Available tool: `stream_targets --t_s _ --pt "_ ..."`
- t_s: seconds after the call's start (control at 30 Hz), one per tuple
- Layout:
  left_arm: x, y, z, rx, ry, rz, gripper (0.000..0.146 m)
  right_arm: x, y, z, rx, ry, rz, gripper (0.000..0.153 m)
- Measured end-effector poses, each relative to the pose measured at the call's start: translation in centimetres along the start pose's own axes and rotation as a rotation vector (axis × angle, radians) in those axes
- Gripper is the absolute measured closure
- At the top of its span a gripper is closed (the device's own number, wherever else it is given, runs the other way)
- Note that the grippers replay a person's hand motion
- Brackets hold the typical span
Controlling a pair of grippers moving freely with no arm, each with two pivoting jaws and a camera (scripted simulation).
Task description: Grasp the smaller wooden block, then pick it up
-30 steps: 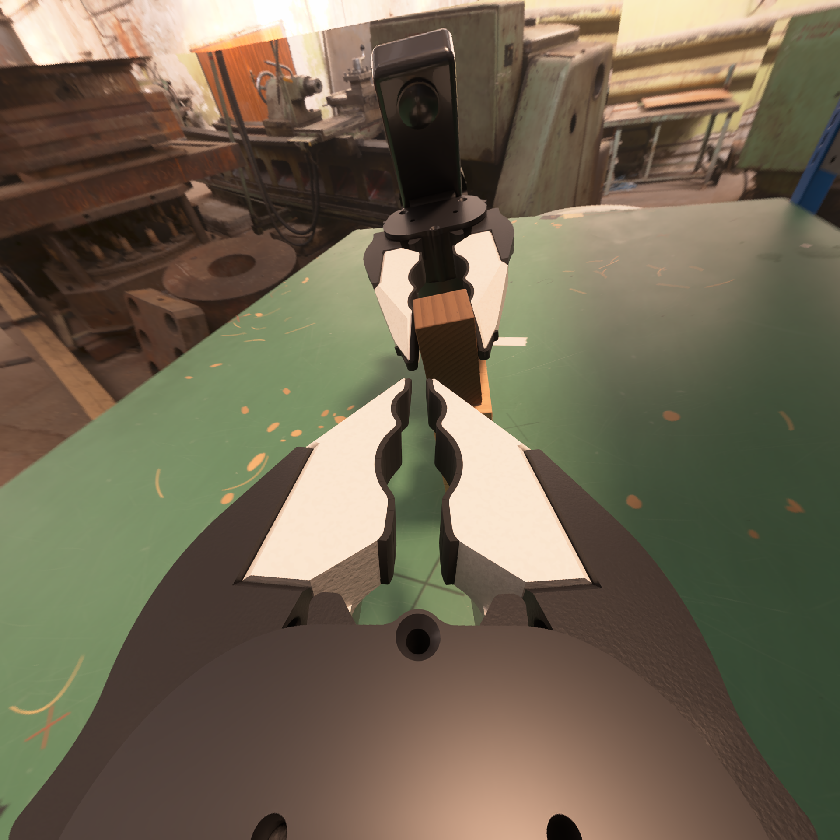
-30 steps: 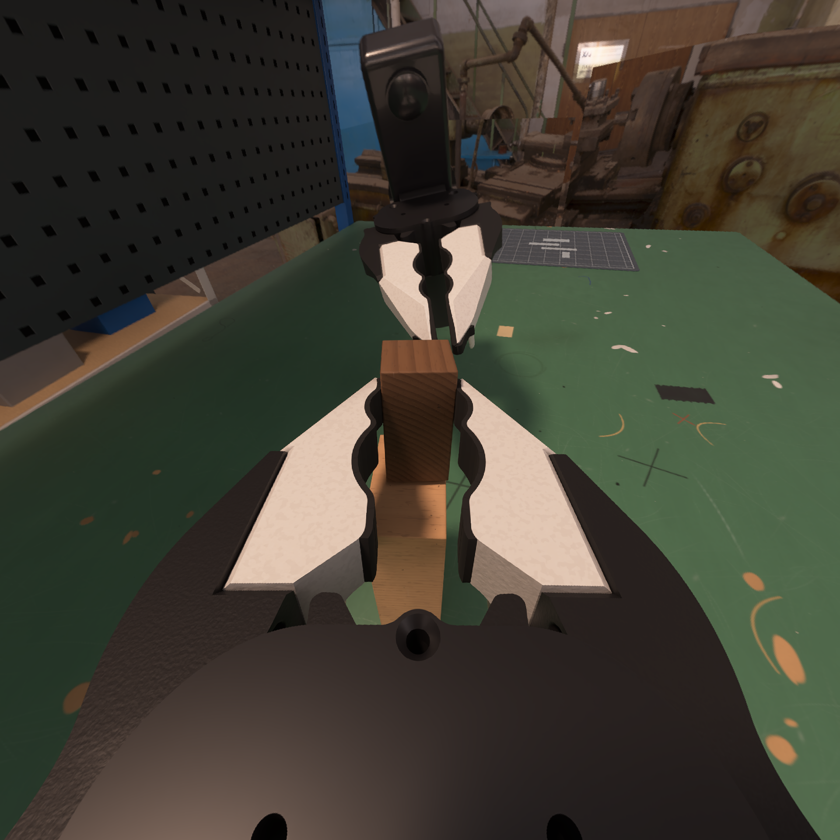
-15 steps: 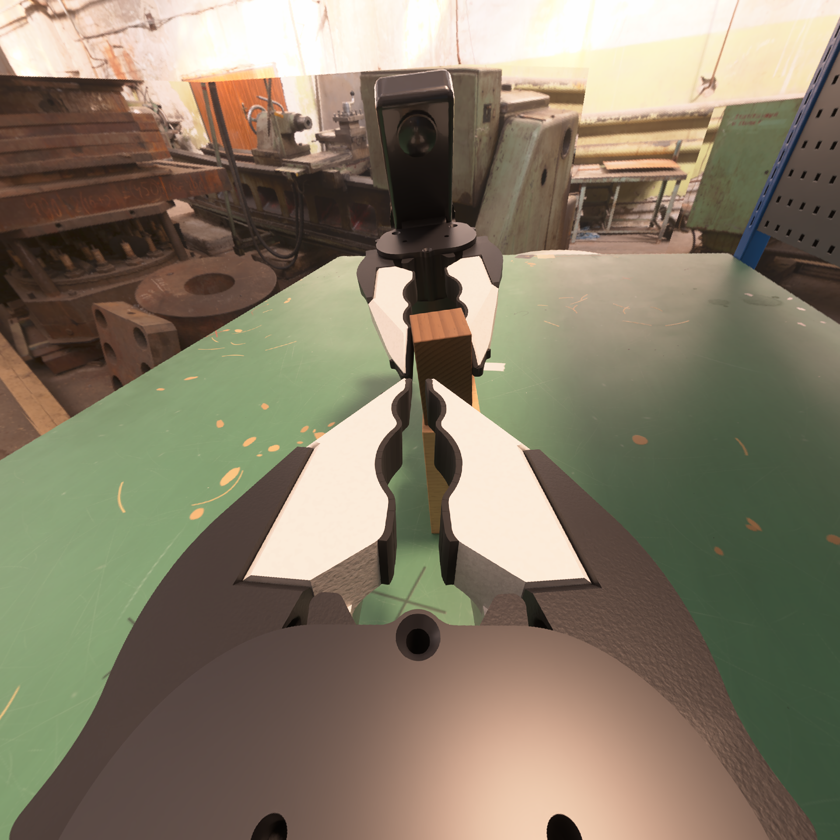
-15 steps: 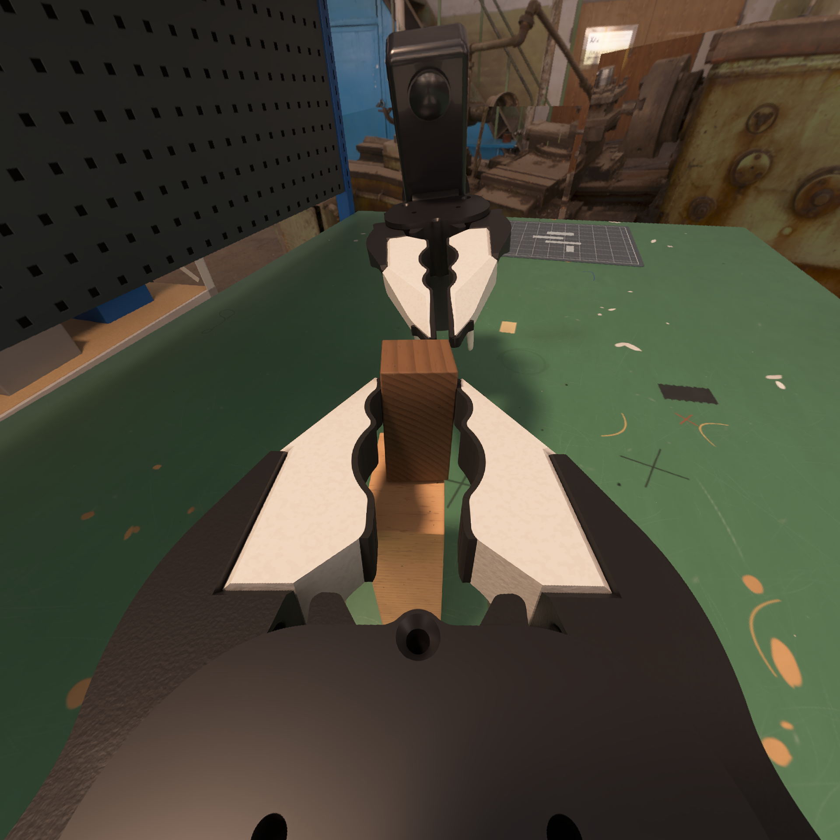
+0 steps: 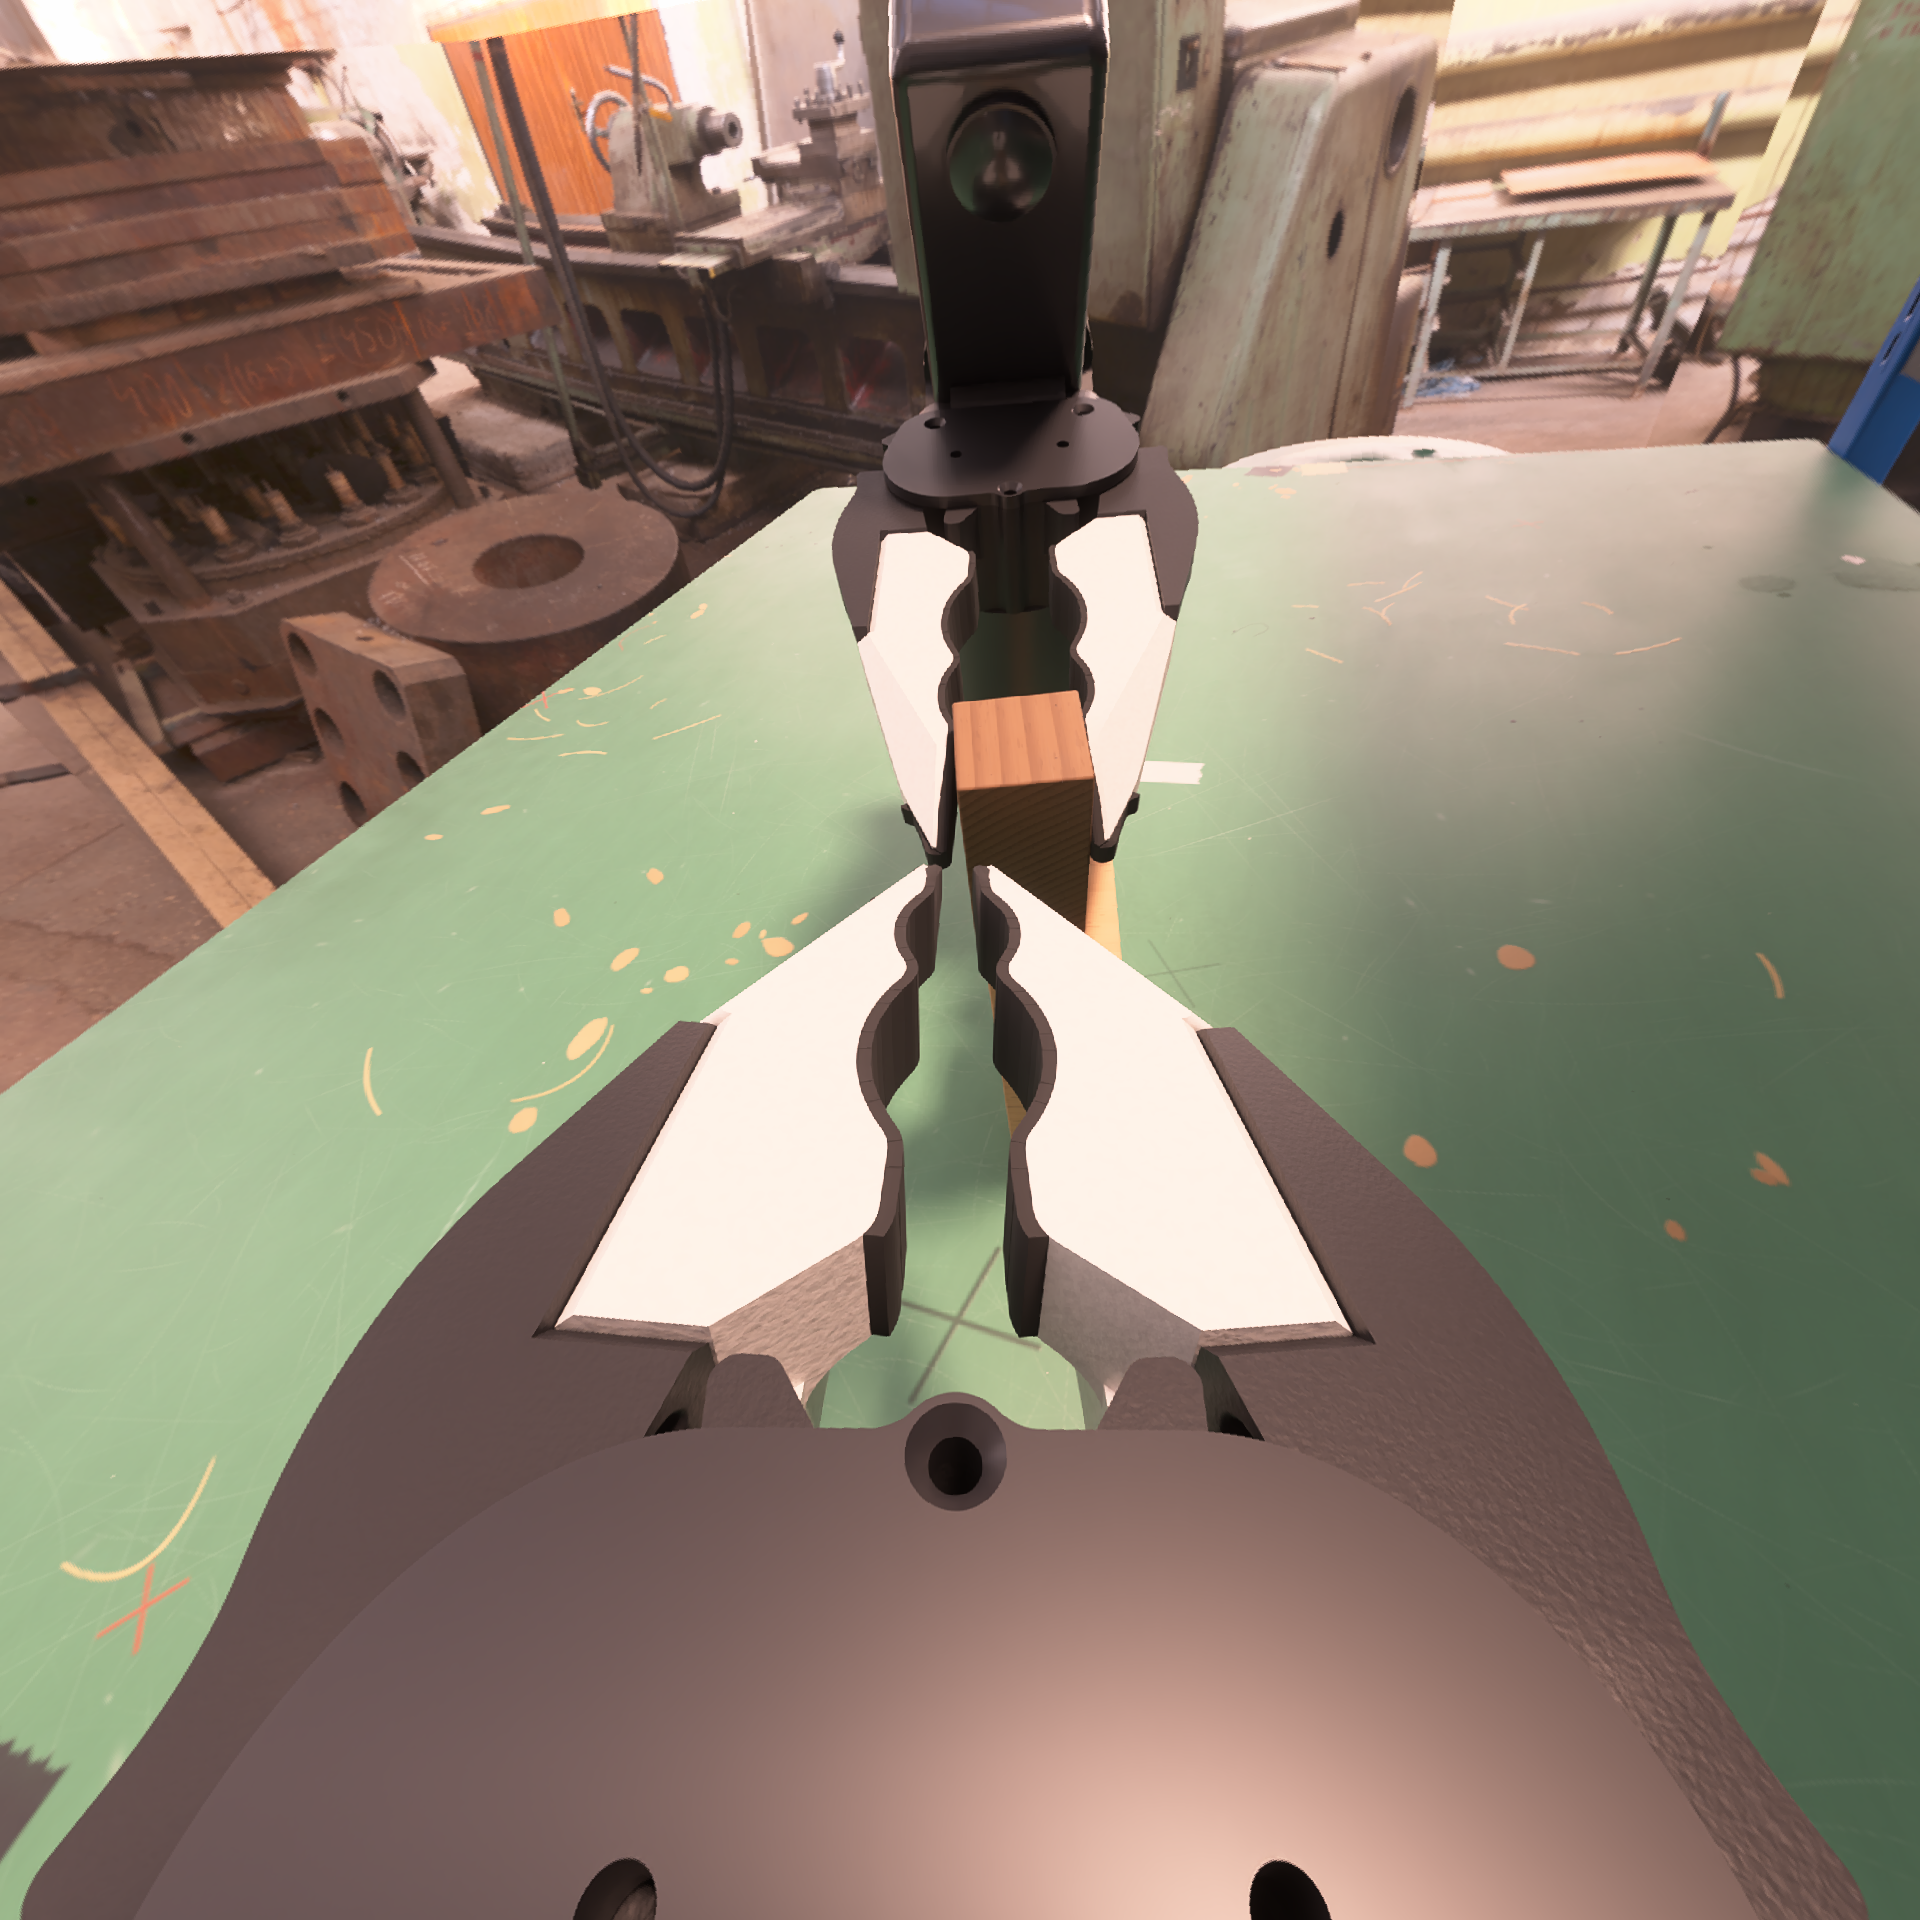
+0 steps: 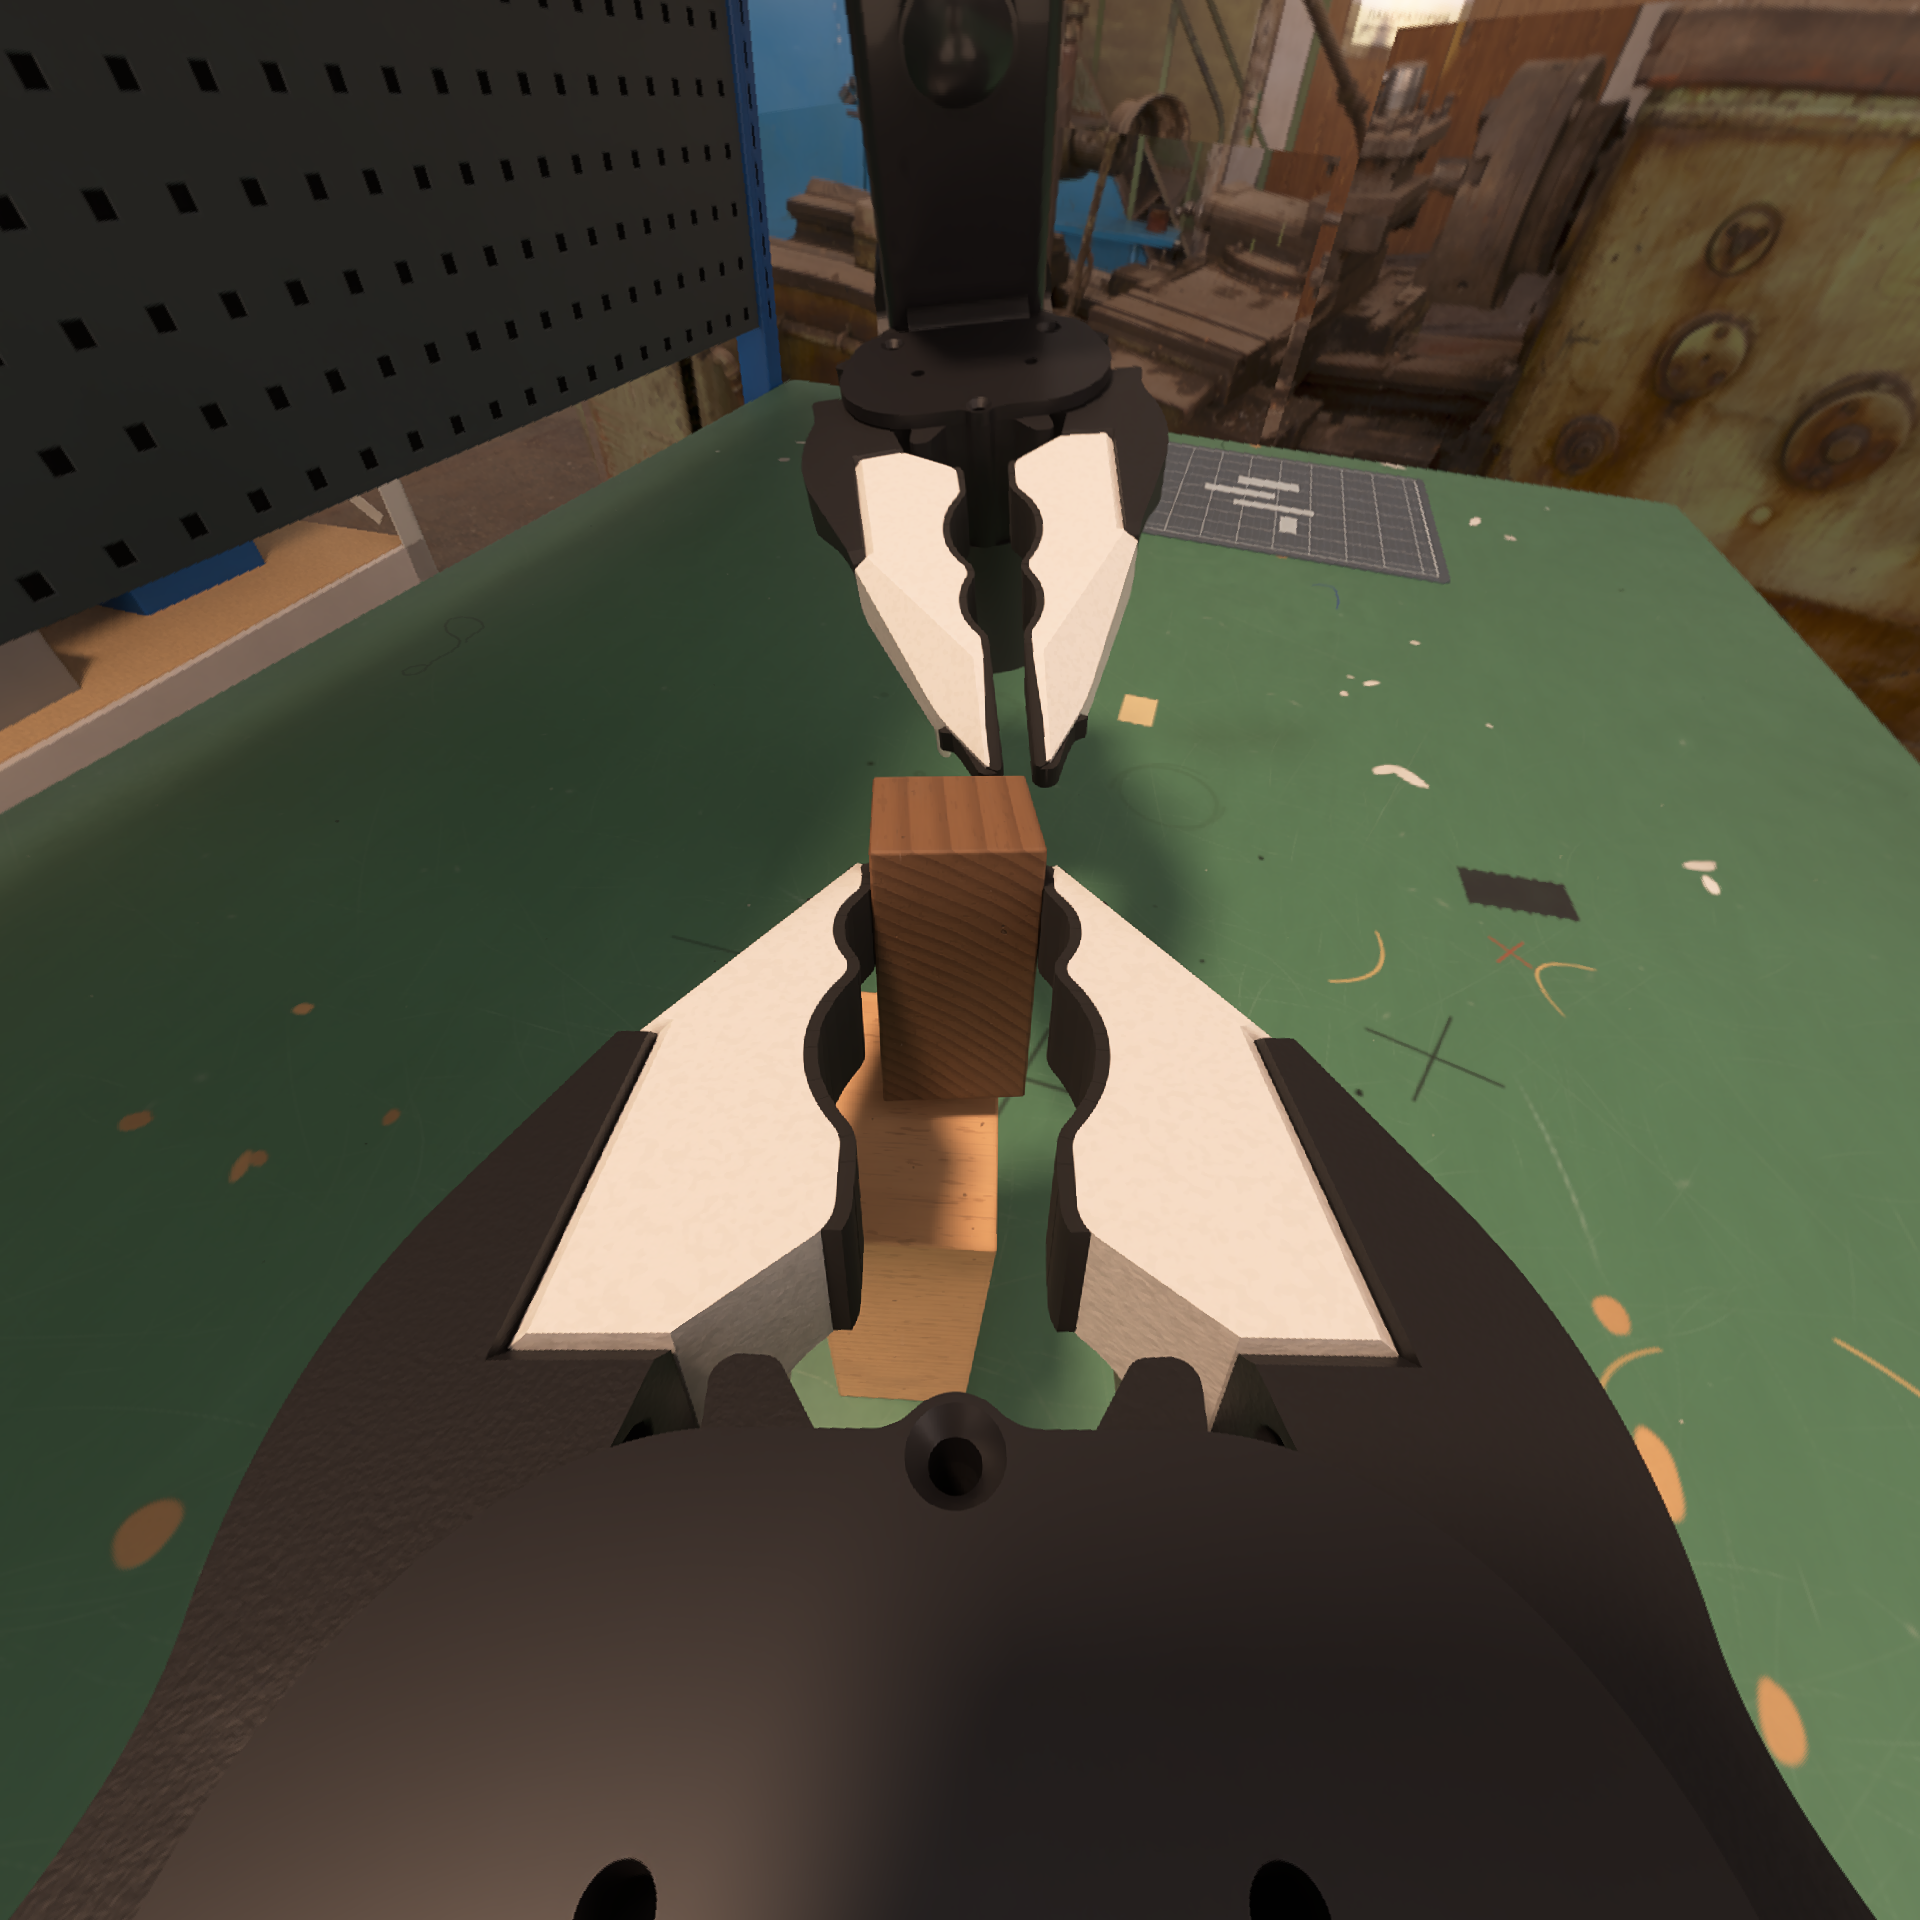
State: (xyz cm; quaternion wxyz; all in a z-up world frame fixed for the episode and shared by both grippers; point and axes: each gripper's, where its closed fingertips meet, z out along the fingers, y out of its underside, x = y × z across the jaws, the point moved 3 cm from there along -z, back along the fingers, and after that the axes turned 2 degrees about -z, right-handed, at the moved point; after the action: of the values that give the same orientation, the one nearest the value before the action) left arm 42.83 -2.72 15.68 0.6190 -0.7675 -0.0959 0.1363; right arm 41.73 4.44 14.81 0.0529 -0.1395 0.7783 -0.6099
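Observation:
The smaller wooden block (image 6: 956, 966) is dark brown and upright. My right gripper (image 6: 956, 883) is shut on it and holds it above a paler, longer wooden block (image 6: 914, 1247) that lies flat on the green table (image 6: 416, 883). In the left wrist view the right gripper (image 5: 1023, 847) faces me with the small block (image 5: 1023, 790) between its fingers. A strip of the pale block (image 5: 1103, 904) shows beneath. My left gripper (image 5: 956, 883) is shut and empty, its tips just short of the held block. It also shows in the right wrist view (image 6: 1013, 771).
A grey cutting mat (image 6: 1299, 509) lies at the table's far end. A black pegboard (image 6: 364, 260) stands to the left of the table. Rusty machine parts (image 5: 520, 561) sit on the floor past the table's edge. The table (image 5: 1507, 831) has paint flecks.
My right gripper has risen with the small block, so the pale block below looks smaller and farther. The two grippers now stand a little closer together. Both jaws are unchanged.

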Motion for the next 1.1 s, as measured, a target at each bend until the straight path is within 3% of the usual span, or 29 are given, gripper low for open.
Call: stream_targets --t_s 0.23,0.63,0.87,1.1 --pt "-0.1 0.3 0.0 0.027 0.013 0.005 0.141 0.3 -0.8 -1.2 0.116 0.023 0.010 0.122" --pt "-0.2 0.2 -0.2 0.045 -0.011 0.030 0.141 0.4 -1.0 -0.7 0.141 0.080 -0.026 0.122" --pt "-0.1 -0.1 -0.3 0.105 0.039 -0.073 0.141 0.2 -1.1 -0.6 0.131 0.089 -0.034 0.122" --pt "-0.2 -0.2 -0.4 0.071 -0.028 0.055 0.141 0.2 -1.1 -0.5 0.105 0.142 -0.085 0.122"
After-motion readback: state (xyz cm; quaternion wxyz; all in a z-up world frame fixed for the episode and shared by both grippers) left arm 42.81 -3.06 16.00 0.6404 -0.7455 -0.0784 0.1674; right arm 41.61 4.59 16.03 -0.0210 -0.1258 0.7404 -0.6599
